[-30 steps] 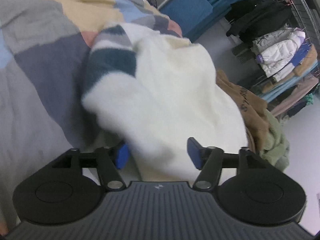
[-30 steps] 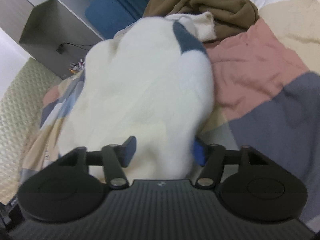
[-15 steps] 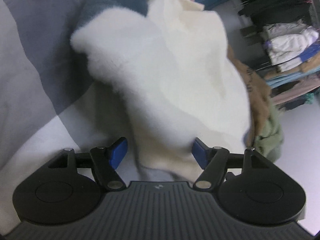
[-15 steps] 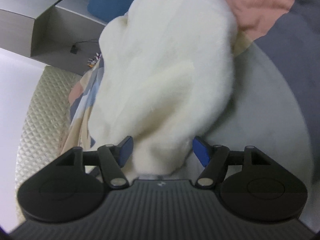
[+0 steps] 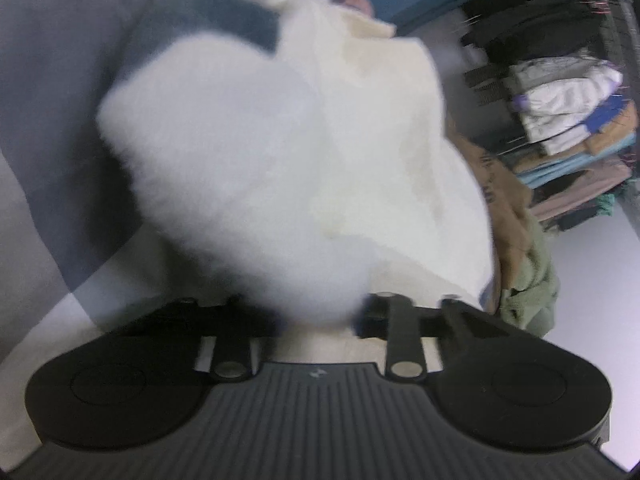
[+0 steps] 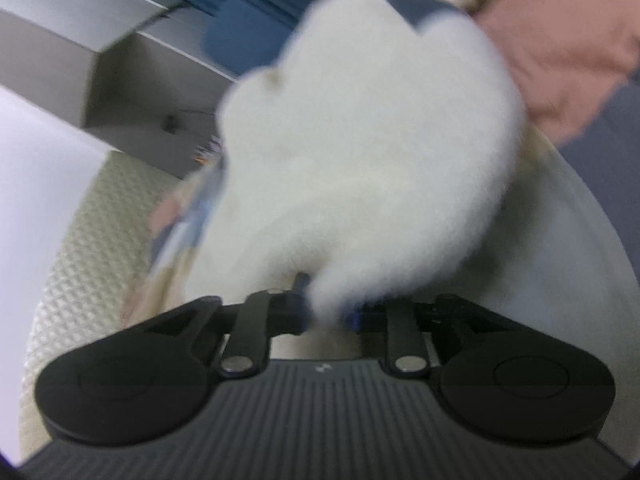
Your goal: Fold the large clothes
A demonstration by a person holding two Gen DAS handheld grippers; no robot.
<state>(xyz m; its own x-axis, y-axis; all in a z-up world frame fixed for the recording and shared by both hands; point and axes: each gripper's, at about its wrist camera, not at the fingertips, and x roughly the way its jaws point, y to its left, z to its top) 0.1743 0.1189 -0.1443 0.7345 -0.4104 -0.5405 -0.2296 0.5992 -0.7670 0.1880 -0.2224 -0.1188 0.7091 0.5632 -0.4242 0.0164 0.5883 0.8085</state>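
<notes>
A fluffy white fleece garment (image 5: 280, 152) with a dark blue band (image 5: 216, 16) lies bunched on the patchwork bedspread (image 5: 48, 80). My left gripper (image 5: 320, 316) has its jaws closing, and a fold of the fleece's near edge is pinched between them. In the right wrist view the same white garment (image 6: 368, 140) fills the middle. My right gripper (image 6: 328, 312) is also closing, with a tuft of fleece squeezed between its blue pads. Both views are blurred.
A brown garment (image 5: 508, 208) and a green one (image 5: 532, 288) lie at the bed's right edge. A rack of clothes (image 5: 560, 100) stands beyond them. A grey cabinet (image 6: 120, 60) and a quilted beige panel (image 6: 80, 260) sit left of the bed. Pink and grey bedspread patches (image 6: 580, 40) lie right of the fleece.
Both grippers' jaws have come together from wide apart onto the near edge of the white fleece. The left gripper has moved lower and closer to the garment.
</notes>
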